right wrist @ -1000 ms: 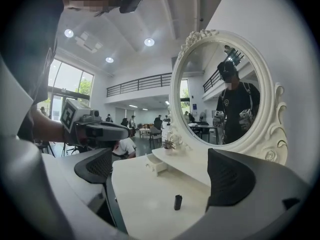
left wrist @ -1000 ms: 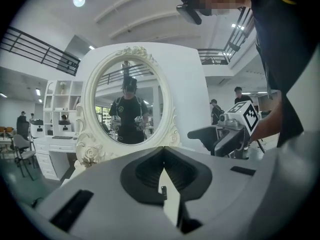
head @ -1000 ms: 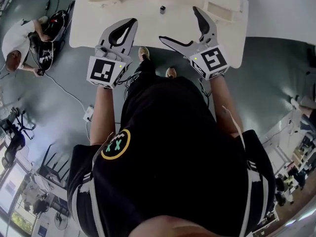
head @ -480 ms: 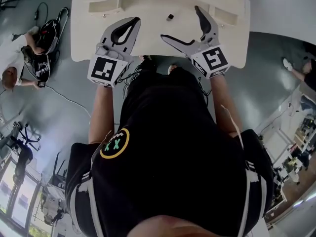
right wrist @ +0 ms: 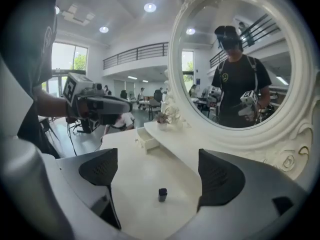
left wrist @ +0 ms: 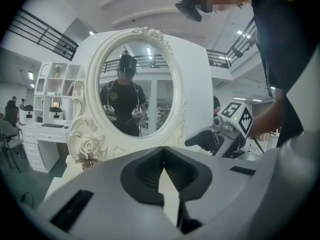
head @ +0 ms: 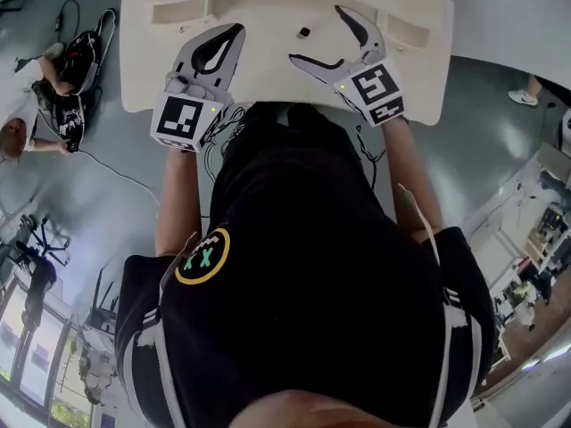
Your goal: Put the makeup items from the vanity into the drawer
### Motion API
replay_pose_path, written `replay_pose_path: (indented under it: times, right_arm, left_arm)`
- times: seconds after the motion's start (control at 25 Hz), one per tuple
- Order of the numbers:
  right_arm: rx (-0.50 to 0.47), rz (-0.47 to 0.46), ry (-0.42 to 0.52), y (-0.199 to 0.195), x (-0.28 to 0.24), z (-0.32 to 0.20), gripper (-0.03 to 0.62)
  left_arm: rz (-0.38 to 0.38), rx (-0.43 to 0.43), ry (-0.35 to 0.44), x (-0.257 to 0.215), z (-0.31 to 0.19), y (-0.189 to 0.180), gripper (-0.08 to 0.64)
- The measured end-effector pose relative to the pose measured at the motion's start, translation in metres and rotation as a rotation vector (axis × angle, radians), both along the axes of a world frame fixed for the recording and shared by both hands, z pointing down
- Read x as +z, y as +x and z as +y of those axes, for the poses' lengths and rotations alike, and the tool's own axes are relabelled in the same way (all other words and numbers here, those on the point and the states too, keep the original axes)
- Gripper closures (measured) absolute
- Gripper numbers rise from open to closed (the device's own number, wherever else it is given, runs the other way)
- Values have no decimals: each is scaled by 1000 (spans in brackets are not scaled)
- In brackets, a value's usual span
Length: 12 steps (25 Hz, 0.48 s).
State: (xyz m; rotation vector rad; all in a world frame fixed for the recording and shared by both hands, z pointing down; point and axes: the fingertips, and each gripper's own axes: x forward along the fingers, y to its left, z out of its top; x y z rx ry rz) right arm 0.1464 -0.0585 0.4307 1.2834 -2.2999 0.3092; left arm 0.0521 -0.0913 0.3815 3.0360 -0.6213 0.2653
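Observation:
A small dark makeup item [head: 304, 32] stands on the white vanity top [head: 268, 78]. In the right gripper view this item [right wrist: 162, 194] sits low between the jaws, clear of both pads. My right gripper [head: 314, 34] hovers over it with wide jaws that are closing. The left gripper [head: 234, 30] is shut on nothing, to the left above the vanity's front part; its tips [left wrist: 163, 150] meet. A little white drawer [right wrist: 147, 141] juts out of the raised back shelf at the left.
An oval ornate mirror [left wrist: 137, 89] rises behind the shelf, with a rose ornament [left wrist: 87, 156] at its foot. A small flower vase [right wrist: 167, 116] stands on the shelf. On the floor to the left are a crouching person [head: 27, 105], a bag and cables.
Both grippers have moved forward over the vanity. The right gripper's jaws now reach around the dark item and stand slightly narrower.

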Motion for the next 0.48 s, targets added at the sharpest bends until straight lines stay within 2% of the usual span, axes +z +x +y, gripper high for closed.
replay_pose_path:
  times: [0.24,0.32,0.48]
  right_arm:
    - [-137,158,-269,8,54,-11,179]
    - [-178,209,-352,9,78,-13,197]
    - [-216,273,-457,7,109,-19,242]
  left_arm:
    - [-9,-37,-2,-4,-3,7,540]
    - [-9,-47,-6,0,-6,5,540]
    - [-7,-64,-10,5,-9,0,540]
